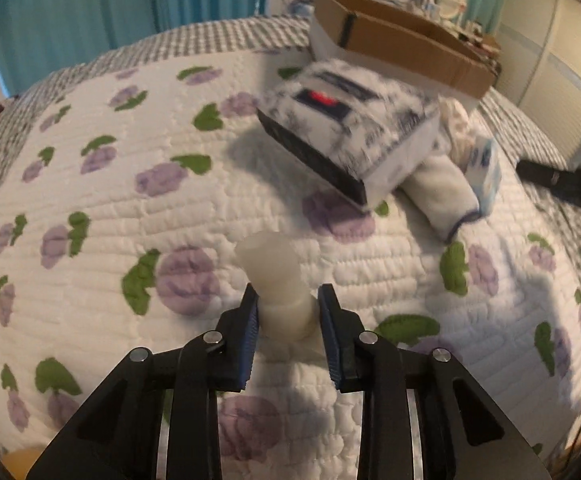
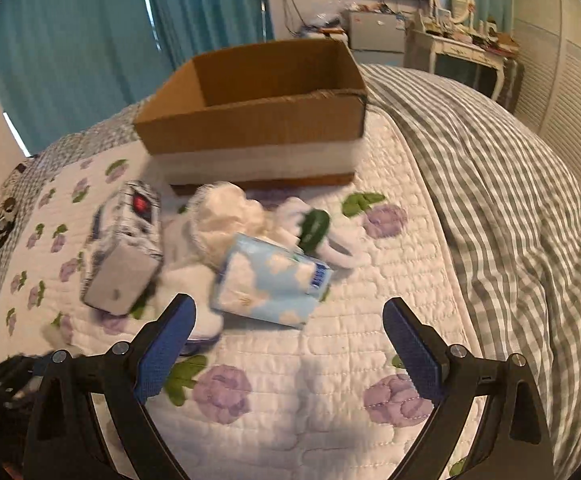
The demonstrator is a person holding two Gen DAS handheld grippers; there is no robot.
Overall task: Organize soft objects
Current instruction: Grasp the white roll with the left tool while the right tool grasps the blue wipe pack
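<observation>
Two tools are seen. The left tool [image 1: 287, 300] is pinched on a pale cylindrical piece [image 1: 276, 280], prob. light and squashy, held at its waist. The right tool [image 2: 288, 336] is spread wide, empty. Just ahead of it lies the blue tissue pack [image 2: 268, 280]: light, soft, slippery wrap; best taken across the short sides. Further ahead, the cardboard box [image 2: 258, 120] is open.
</observation>
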